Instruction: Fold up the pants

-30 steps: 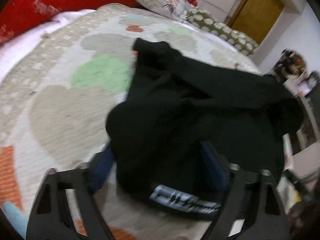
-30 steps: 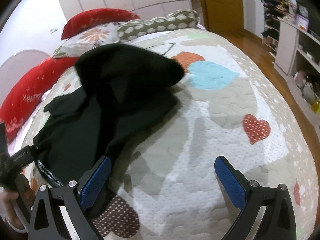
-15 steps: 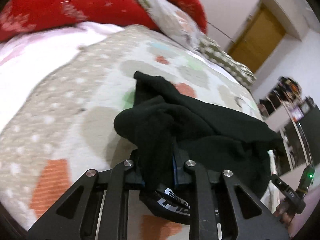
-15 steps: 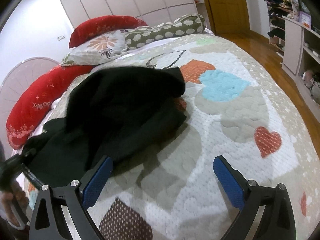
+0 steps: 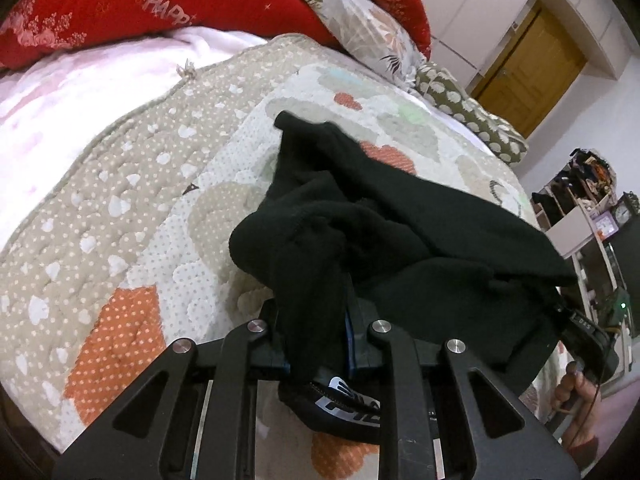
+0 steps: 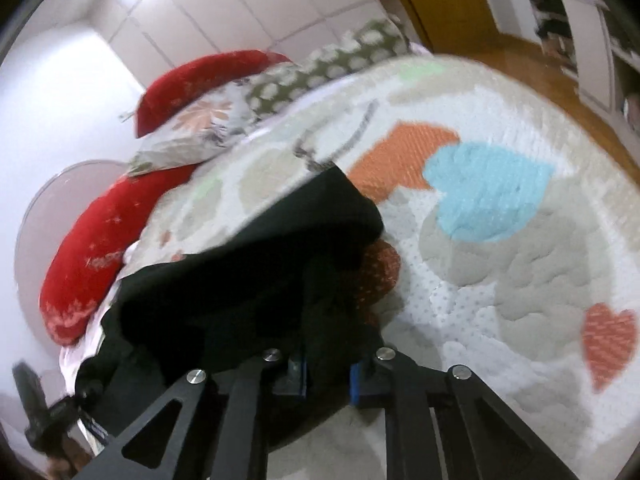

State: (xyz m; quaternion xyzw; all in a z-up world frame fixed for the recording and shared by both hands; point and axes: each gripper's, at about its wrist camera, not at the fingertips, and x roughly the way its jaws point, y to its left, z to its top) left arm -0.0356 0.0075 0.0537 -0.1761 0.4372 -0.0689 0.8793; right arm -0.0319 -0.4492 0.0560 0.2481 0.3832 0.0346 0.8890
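The black pants lie crumpled on the quilted bed cover, their waistband with white lettering hanging below my left gripper. My left gripper is shut on a bunch of the black fabric near the waistband. In the right wrist view the pants fill the lower left, and my right gripper is shut on another part of the fabric. The right wrist view is blurred. The right gripper also shows at the far right of the left wrist view.
The bed cover has heart and cloud patches. Red pillows, a floral pillow and a dotted bolster line the head of the bed. A wooden door and shelves stand beyond the bed.
Both grippers have closed on the pants: the left by half a second ago, the right since then. The right gripper moved left onto the fabric and its view tilted.
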